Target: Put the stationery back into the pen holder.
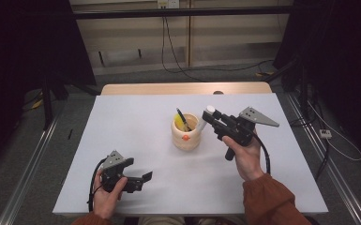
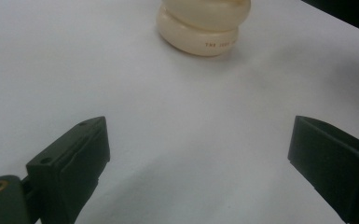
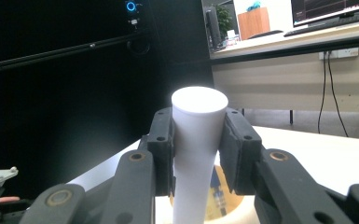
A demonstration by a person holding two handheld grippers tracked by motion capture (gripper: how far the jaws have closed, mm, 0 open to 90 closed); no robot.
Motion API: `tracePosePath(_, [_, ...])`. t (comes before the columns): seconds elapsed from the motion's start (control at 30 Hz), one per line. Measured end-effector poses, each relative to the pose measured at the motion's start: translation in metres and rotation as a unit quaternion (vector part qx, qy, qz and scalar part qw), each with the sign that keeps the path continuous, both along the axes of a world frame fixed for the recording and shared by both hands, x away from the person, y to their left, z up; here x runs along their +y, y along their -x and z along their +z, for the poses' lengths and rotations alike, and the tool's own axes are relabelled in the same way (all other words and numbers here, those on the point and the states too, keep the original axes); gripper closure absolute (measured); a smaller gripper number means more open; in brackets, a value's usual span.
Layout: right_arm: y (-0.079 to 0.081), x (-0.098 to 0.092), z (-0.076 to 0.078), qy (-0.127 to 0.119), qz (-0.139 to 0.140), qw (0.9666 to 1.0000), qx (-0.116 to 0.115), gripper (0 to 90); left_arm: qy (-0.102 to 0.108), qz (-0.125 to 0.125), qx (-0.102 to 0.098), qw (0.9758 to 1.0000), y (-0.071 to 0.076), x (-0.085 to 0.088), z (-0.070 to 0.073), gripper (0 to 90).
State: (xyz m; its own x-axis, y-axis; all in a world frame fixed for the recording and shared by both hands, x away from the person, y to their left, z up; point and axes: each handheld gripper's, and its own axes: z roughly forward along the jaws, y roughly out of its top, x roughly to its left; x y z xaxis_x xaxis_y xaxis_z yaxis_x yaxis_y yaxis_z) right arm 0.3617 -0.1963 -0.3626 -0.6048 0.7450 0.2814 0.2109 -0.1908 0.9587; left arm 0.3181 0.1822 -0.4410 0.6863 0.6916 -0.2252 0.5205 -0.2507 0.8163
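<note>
A cream, ribbed holder (image 1: 186, 132) stands at the middle of the white table (image 1: 136, 122), with a dark pen and something yellow sticking out of it. My right gripper (image 1: 209, 115) hangs just right of and above its rim, shut on a white cylindrical marker (image 1: 210, 110). In the right gripper view the white marker (image 3: 196, 140) stands upright between the pads (image 3: 235, 149), and the holder's rim (image 3: 224, 205) lies below. My left gripper (image 1: 143, 180) rests low near the front left, open, nothing between its fingers (image 2: 81, 154). The holder's base (image 2: 200, 28) lies ahead of it.
A wooden strip (image 1: 183, 88) borders the table's far edge. Cables run along the floor behind and to the right. Dark curtains stand at both sides. The person's sleeves come in at the bottom.
</note>
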Motion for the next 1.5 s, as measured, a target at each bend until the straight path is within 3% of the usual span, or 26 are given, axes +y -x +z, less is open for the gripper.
tracePosePath(0.43, [-0.018, 0.012, 0.003, 0.031, -0.016, 0.9992, -0.020, 67.6, 0.004, 0.005, 0.005, 1.0000, -0.002, 0.003, 0.000, 5.4])
tracePosePath(0.73, [-0.030, 0.024, 0.005, 0.057, -0.012, 0.9980, -0.026, 67.6, 0.014, 0.007, 0.009, 0.9998, -0.002, 0.005, 0.000, 5.6])
tracePosePath(1.5, [-0.046, 0.034, -0.014, 0.088, -0.015, 0.9960, 0.001, 67.6, 0.017, 0.005, 0.010, 0.9998, -0.003, 0.005, 0.000, 6.0])
